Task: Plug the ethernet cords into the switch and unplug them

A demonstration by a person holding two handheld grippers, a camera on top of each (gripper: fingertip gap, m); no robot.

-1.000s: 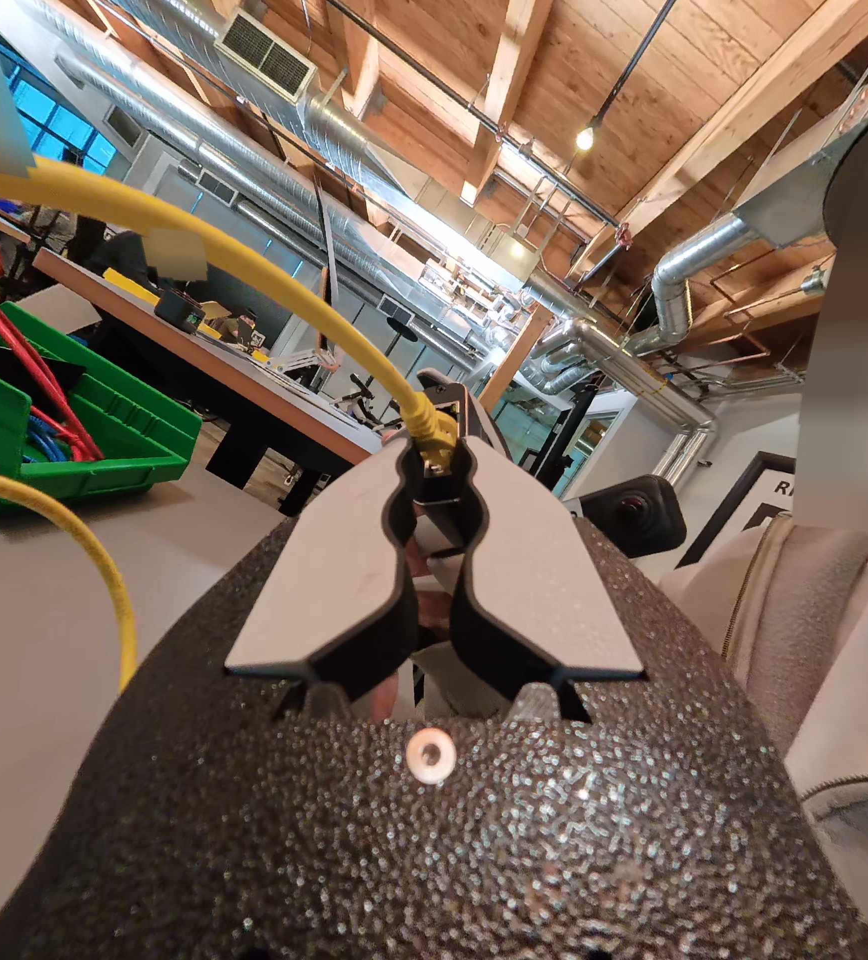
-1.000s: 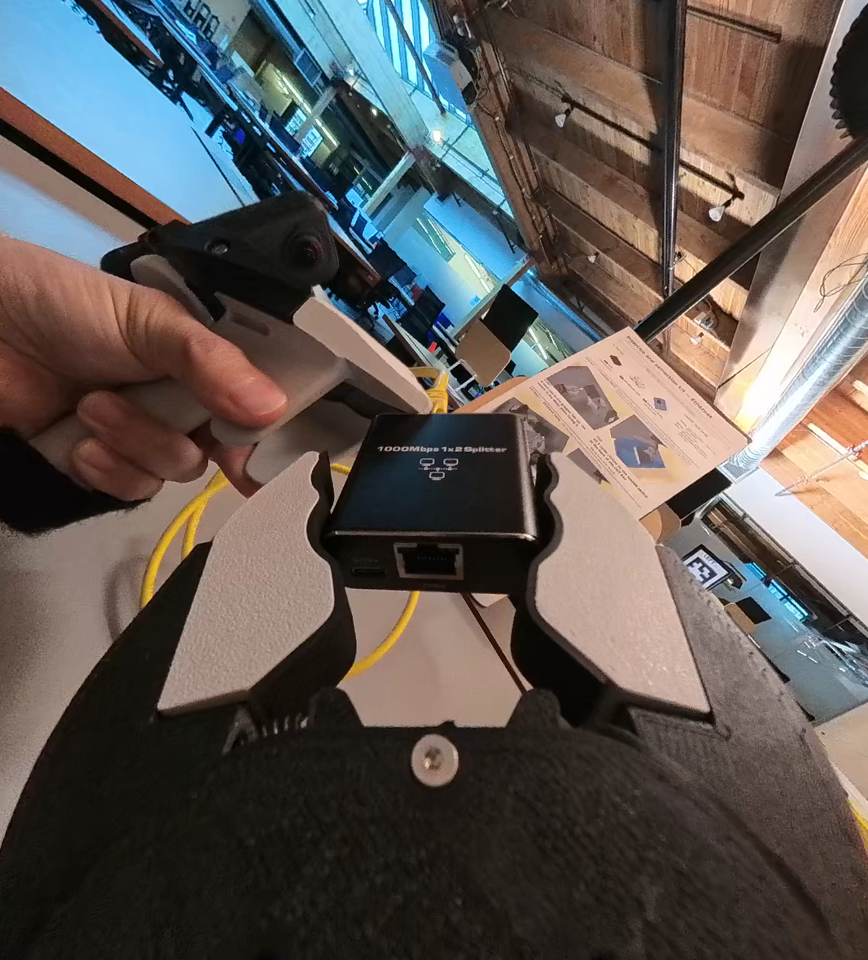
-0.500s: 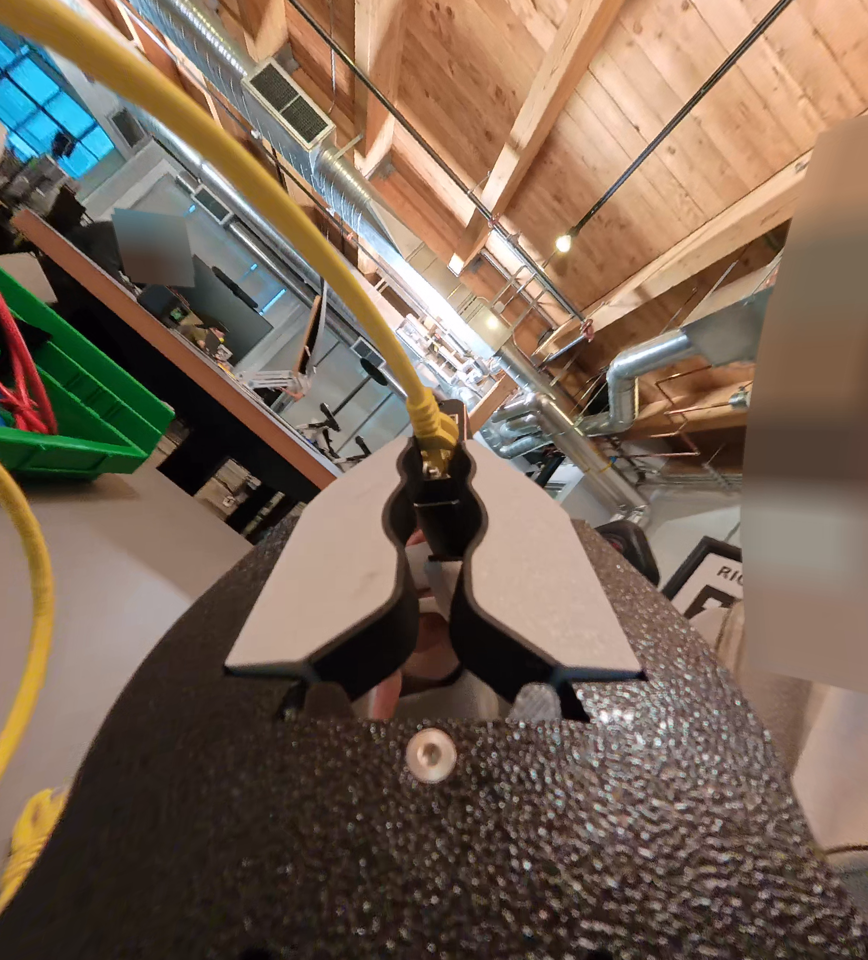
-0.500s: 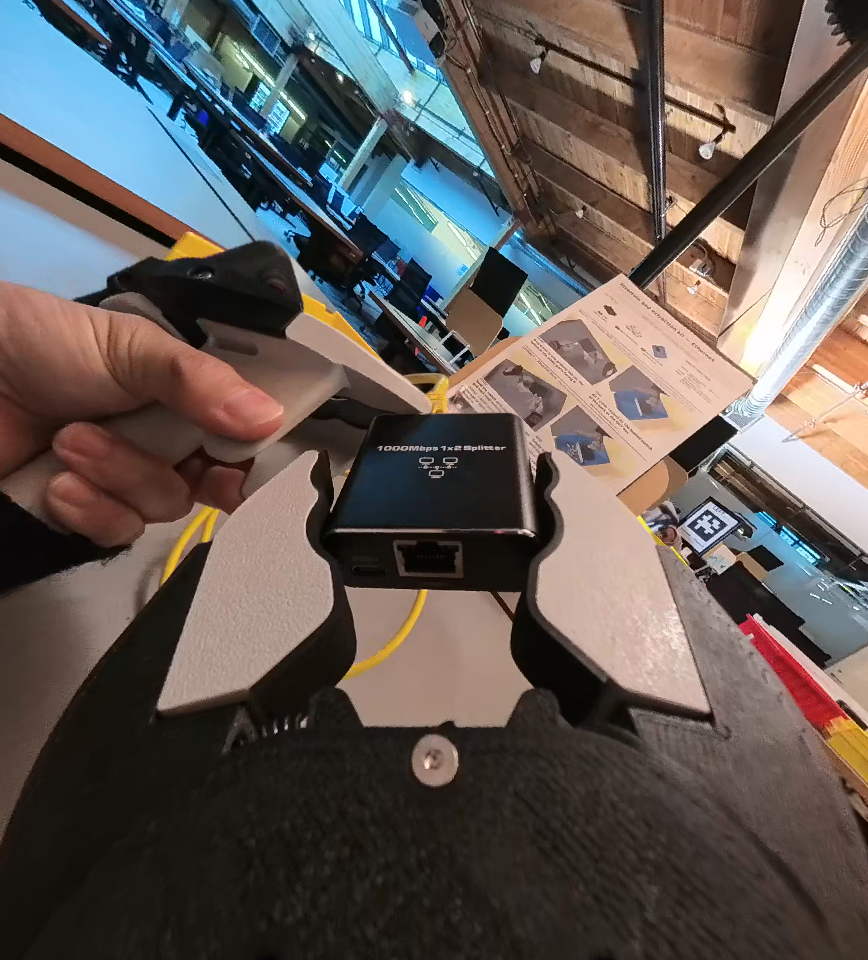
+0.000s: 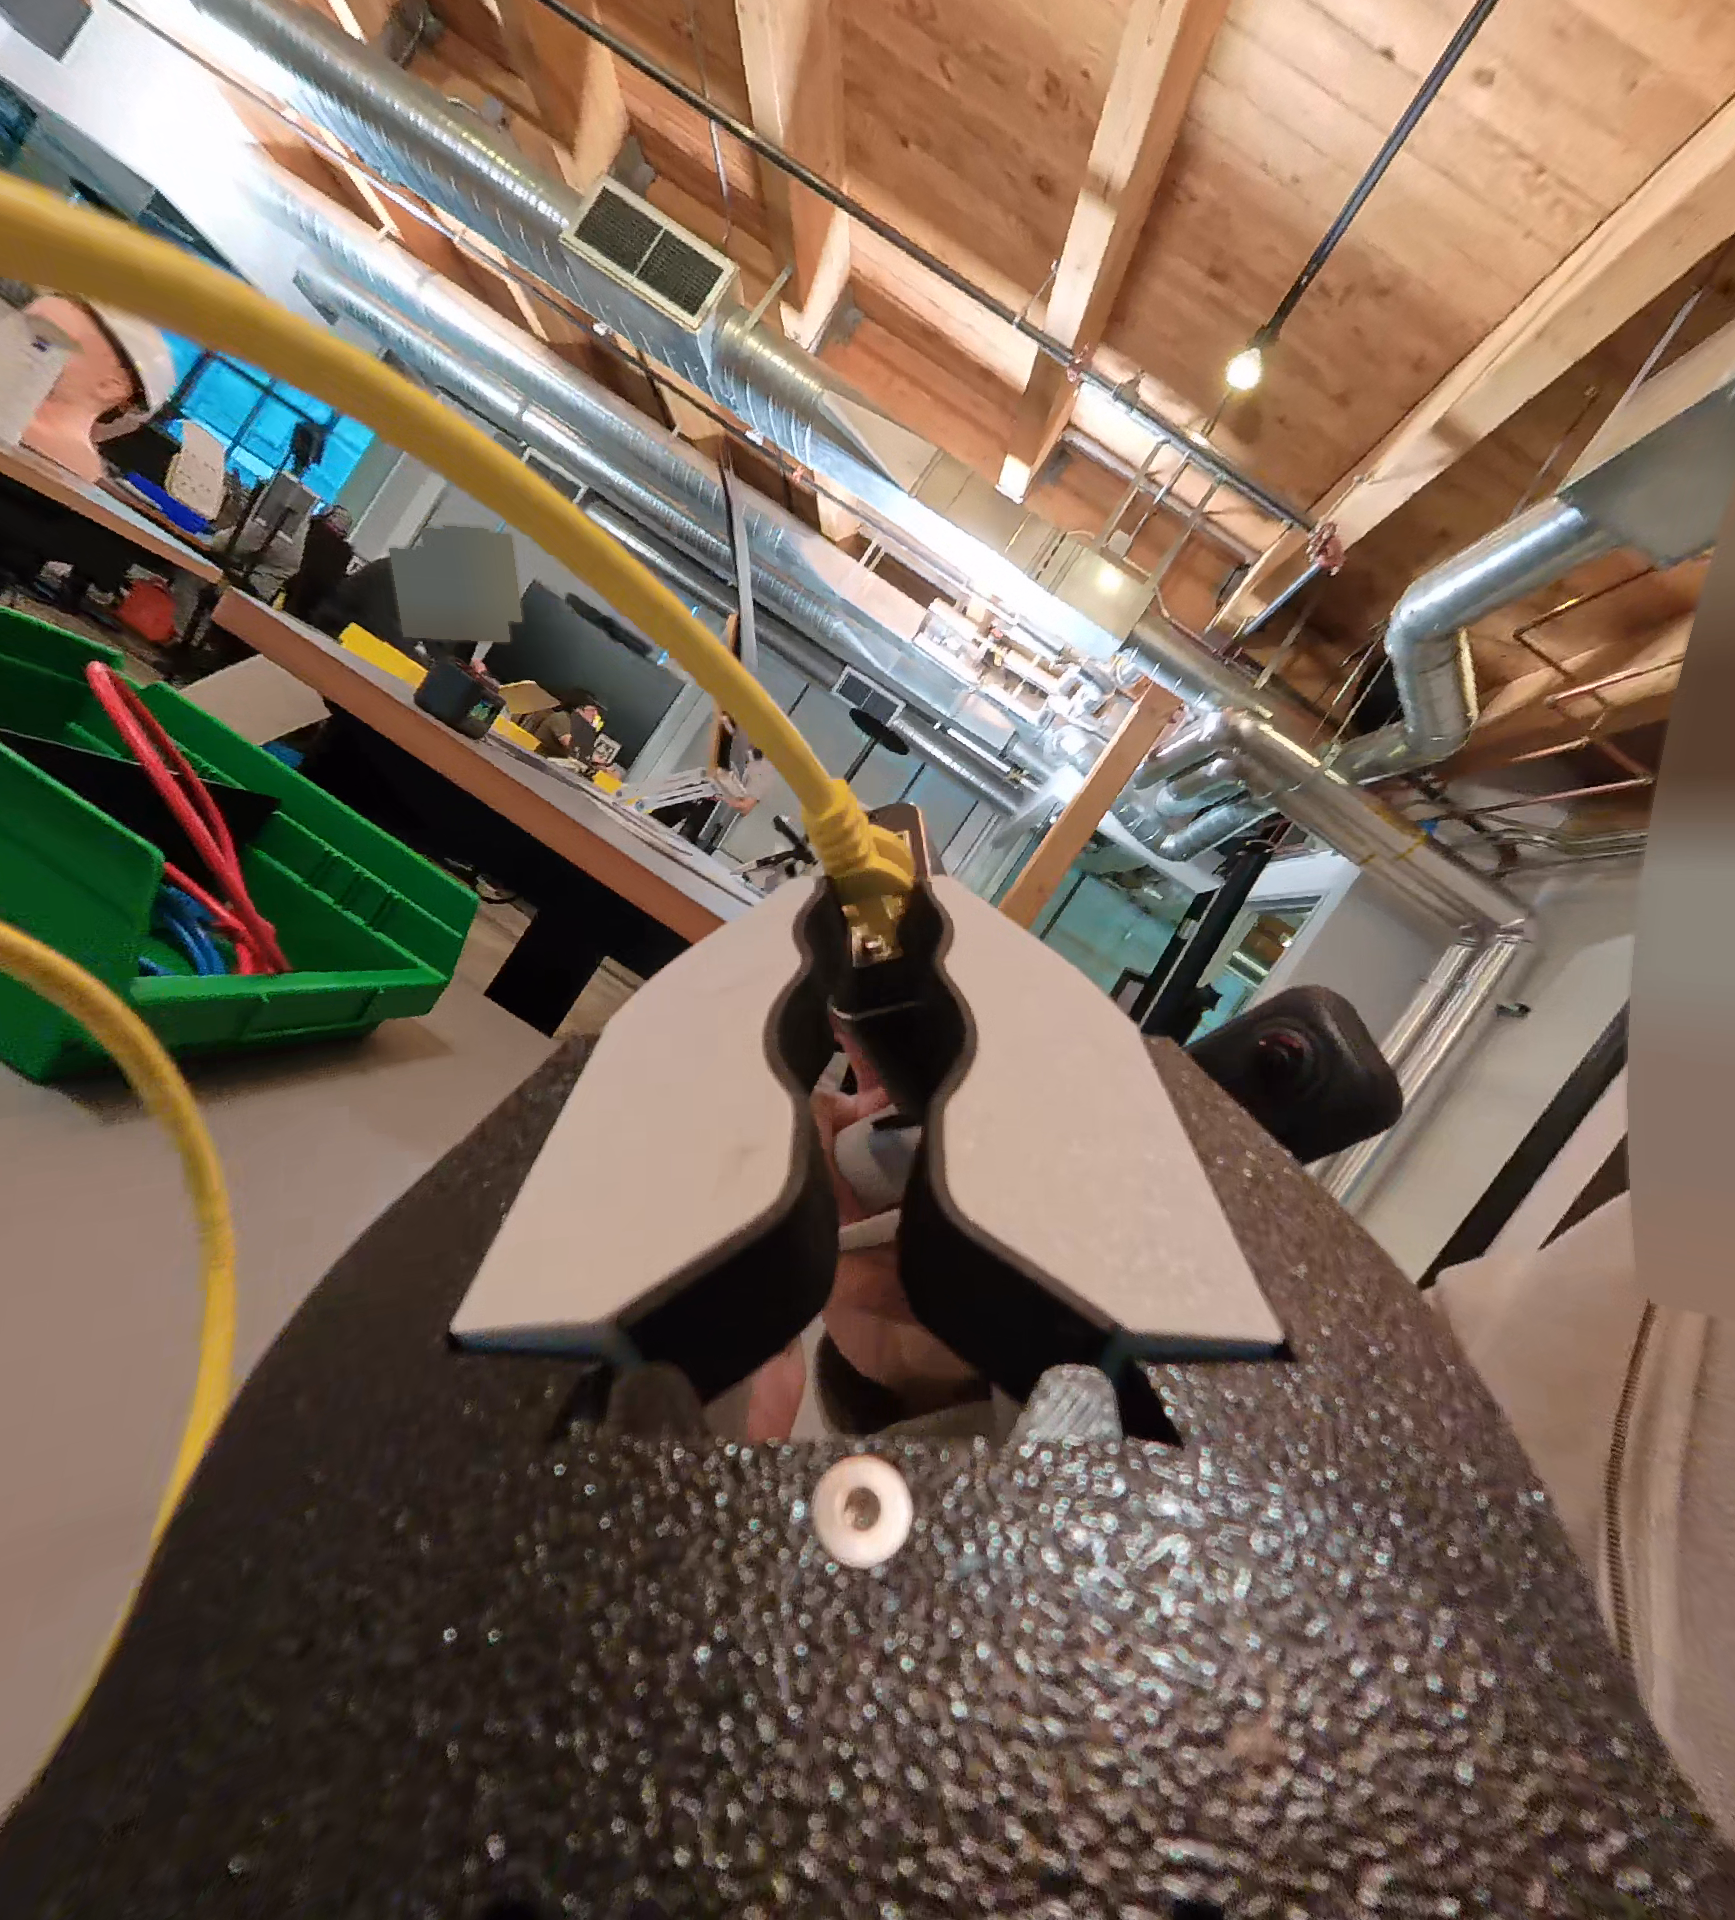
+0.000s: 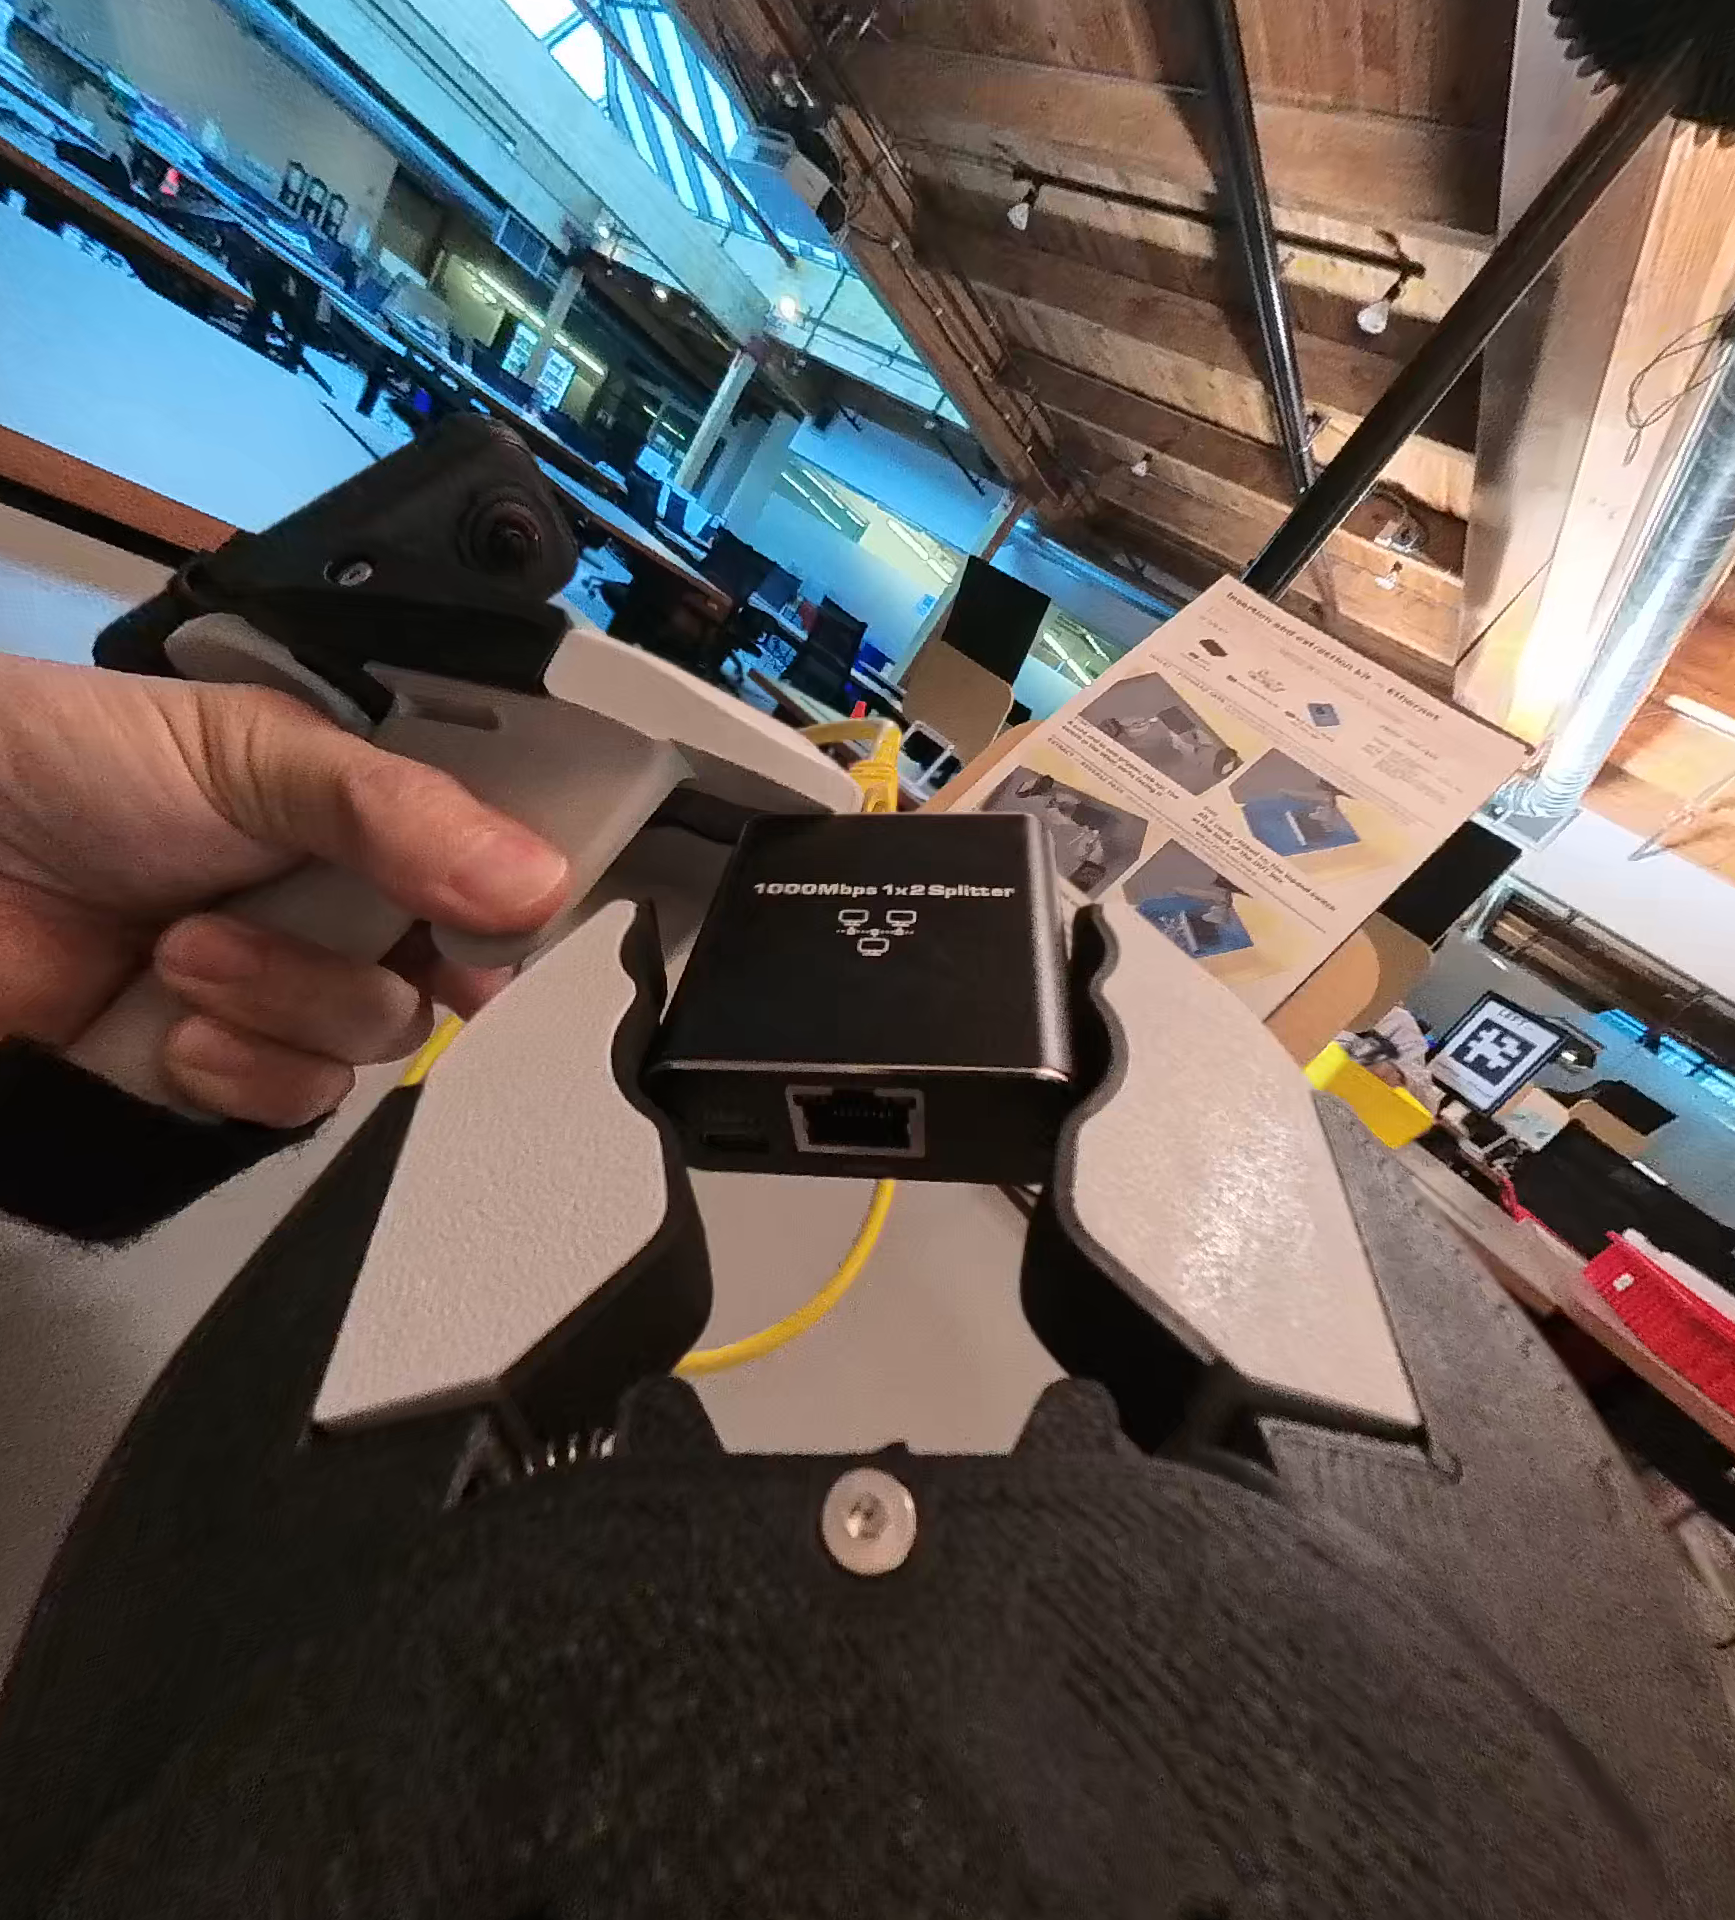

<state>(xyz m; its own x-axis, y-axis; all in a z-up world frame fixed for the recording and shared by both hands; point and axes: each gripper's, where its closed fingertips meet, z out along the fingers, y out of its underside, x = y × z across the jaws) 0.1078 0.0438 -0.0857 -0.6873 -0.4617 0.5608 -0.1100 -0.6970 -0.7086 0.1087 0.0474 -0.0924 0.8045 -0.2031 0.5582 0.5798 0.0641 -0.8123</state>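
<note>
My right gripper [image 6: 868, 997] is shut on a small black switch box [image 6: 863, 966], held in the air by its two sides, with one empty port on its near face. My left gripper [image 5: 868, 920] is shut on the plug of a yellow ethernet cord [image 5: 489, 468]; the cord arcs up and left from the tips. In the right wrist view the left gripper [image 6: 530, 717] sits in a hand [image 6: 167, 852] just behind the switch's far left, and the yellow plug [image 6: 875, 764] shows at the switch's far edge. Whether the plug is seated I cannot tell.
A green bin [image 5: 115, 862] with red and blue cords stands on the grey table [image 5: 32, 1247] at the left. An instruction sheet [image 6: 1258, 790] stands behind the switch. A loop of the yellow cord [image 6: 811, 1309] lies on the table below it. My left and right fingertips are right by each other.
Both grippers tilted and shifted slightly while keeping their grips. The left gripper swung back so the green bin shows more. The plug stays at the switch's far edge.
</note>
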